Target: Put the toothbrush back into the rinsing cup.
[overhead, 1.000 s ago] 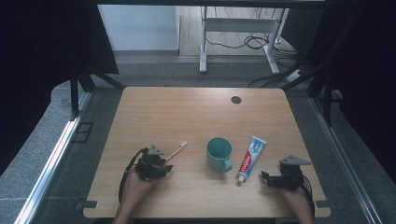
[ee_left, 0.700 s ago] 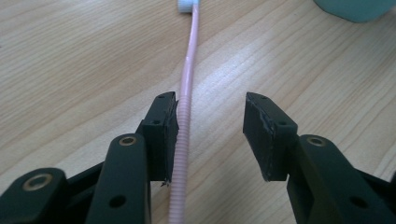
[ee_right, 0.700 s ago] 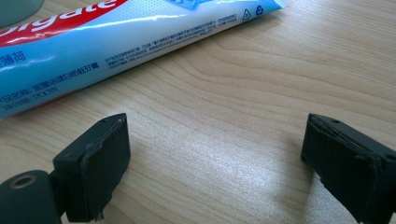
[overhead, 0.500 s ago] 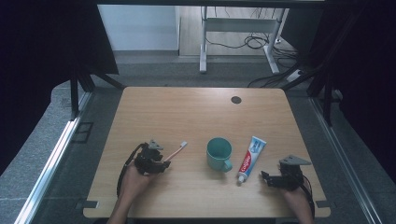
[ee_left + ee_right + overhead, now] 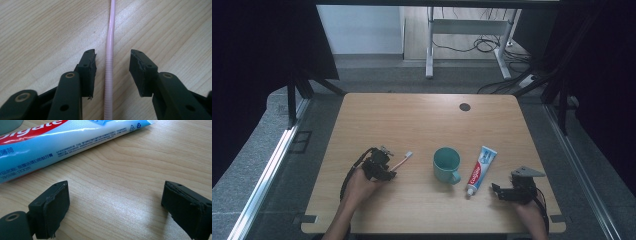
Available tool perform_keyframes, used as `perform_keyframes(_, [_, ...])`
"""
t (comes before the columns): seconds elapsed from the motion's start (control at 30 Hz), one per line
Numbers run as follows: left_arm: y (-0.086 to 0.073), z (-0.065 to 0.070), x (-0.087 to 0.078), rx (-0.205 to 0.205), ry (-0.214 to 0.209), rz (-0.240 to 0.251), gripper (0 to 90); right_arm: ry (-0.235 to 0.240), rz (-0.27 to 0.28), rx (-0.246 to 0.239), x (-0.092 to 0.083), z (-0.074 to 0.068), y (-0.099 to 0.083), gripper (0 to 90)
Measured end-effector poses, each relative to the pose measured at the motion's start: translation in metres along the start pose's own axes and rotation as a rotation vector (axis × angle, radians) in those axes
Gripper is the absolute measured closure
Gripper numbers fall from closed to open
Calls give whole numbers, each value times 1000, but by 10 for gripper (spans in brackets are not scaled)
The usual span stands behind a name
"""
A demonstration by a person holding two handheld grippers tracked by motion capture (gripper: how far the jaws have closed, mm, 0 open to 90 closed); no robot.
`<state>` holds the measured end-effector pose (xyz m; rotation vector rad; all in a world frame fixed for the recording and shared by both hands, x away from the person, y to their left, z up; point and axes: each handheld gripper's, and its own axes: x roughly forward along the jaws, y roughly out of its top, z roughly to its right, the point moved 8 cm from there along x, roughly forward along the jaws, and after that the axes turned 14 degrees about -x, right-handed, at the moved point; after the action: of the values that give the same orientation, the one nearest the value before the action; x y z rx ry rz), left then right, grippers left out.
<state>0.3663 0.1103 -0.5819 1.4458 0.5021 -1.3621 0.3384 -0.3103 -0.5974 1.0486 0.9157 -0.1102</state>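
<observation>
The pink toothbrush (image 5: 109,50) lies flat on the worktop (image 5: 422,120), its handle running between your left gripper (image 5: 112,56)'s jaws, which have just been closing yet touch neither side; your right gripper (image 5: 116,195) stands wide beside the toothpaste tube (image 5: 62,142).

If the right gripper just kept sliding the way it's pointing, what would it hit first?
Probably the toothpaste tube. It lies across the table just ahead of the right gripper, whose open jaws have bare wood between them. The teal cup sits beyond it.

pink toothbrush (image 5: 110,50), teal mug (image 5: 447,164), blue-white-red toothpaste tube (image 5: 480,169)
</observation>
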Motion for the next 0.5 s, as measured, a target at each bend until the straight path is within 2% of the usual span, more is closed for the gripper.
perform_keyframes(0.33, [15,5,4,21,21,-113,618,-1,1,0,0,0,0,76])
perform_keyframes(0.5, [23,6,5,17,36,-167,627,0,-1,0,0,0,0,77])
